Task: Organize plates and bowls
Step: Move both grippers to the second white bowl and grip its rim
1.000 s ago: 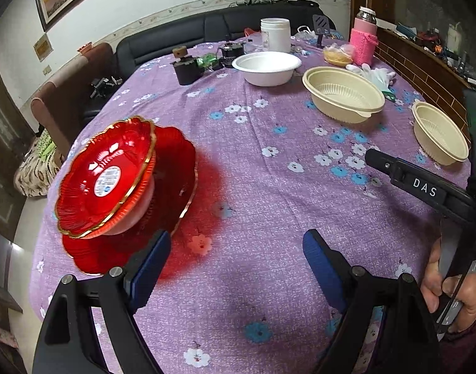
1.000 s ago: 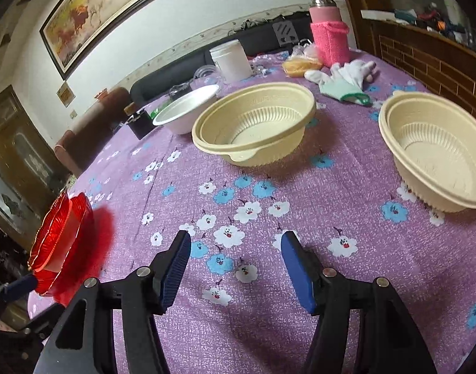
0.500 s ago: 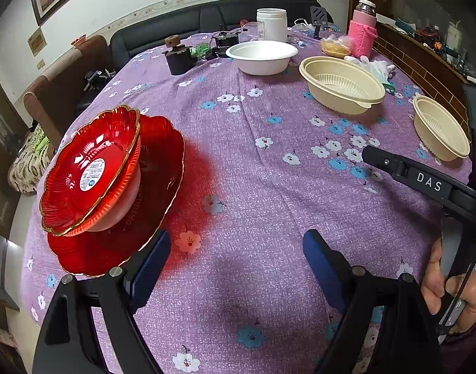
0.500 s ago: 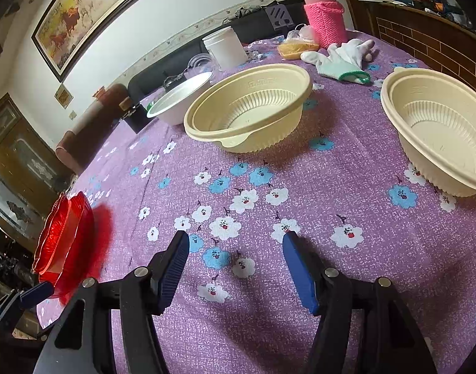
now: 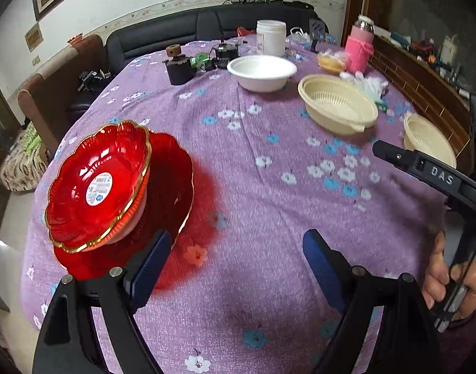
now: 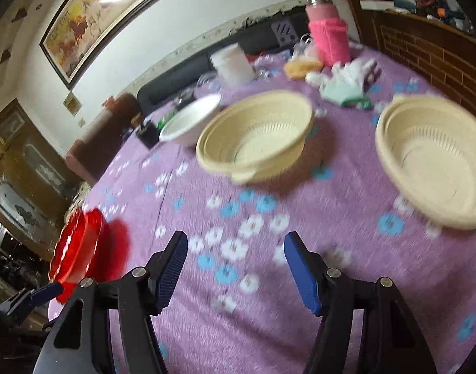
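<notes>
At the table's left edge a small gold-rimmed red plate (image 5: 97,184) rests tilted on a white bowl, which sits on a larger red plate (image 5: 175,187). My left gripper (image 5: 235,258) hovers open just right of that stack, holding nothing. Farther back stand a white bowl (image 5: 261,71) and two cream ribbed bowls (image 5: 337,106) (image 5: 428,138). My right gripper (image 6: 236,258) is open and empty over the purple cloth. In its view the cream bowls (image 6: 256,134) (image 6: 431,155) lie ahead, the white bowl (image 6: 191,121) behind them and the red plates (image 6: 79,243) far left.
A white jar (image 5: 270,42), a pink-sleeved flask (image 5: 359,46), gloves (image 5: 369,84) and a dark pot (image 5: 178,68) crowd the table's far side. A brick ledge (image 6: 440,50) runs along the right. A hand (image 5: 450,283) holds the right gripper's handle.
The right gripper has lifted slightly, so the bowls sit lower in its now blurred view. The left gripper has stayed nearly in place. Nothing was taken hold of.
</notes>
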The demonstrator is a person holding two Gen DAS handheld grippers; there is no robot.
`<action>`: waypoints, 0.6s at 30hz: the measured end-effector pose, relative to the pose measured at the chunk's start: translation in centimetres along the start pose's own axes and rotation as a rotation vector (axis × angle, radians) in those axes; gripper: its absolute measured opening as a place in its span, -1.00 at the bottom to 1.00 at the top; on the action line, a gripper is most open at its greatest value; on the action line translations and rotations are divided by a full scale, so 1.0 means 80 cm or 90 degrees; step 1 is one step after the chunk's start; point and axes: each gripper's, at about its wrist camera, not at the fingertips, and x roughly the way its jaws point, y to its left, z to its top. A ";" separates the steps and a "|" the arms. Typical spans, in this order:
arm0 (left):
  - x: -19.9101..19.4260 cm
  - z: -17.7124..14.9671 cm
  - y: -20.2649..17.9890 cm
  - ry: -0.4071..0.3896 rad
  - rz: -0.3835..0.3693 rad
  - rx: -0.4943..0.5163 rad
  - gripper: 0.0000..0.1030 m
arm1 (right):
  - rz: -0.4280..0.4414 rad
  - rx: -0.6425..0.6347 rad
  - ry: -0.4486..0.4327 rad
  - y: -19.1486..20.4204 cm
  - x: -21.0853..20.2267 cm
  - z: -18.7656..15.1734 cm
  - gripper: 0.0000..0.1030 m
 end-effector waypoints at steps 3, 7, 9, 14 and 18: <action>0.000 0.003 0.001 -0.004 -0.017 -0.014 0.67 | -0.017 0.008 -0.004 -0.004 0.006 0.018 0.33; 0.008 0.001 -0.005 0.010 -0.036 -0.011 0.67 | -0.019 0.039 0.006 -0.010 0.027 0.036 0.33; 0.007 0.002 -0.005 0.012 -0.046 -0.009 0.67 | -0.023 0.057 -0.003 -0.011 0.030 0.045 0.33; -0.002 0.035 0.015 -0.007 -0.068 -0.039 0.67 | -0.017 0.051 -0.061 0.004 0.010 0.064 0.33; -0.001 0.096 0.036 -0.022 -0.080 -0.084 0.67 | -0.004 0.062 -0.080 0.015 0.015 0.092 0.34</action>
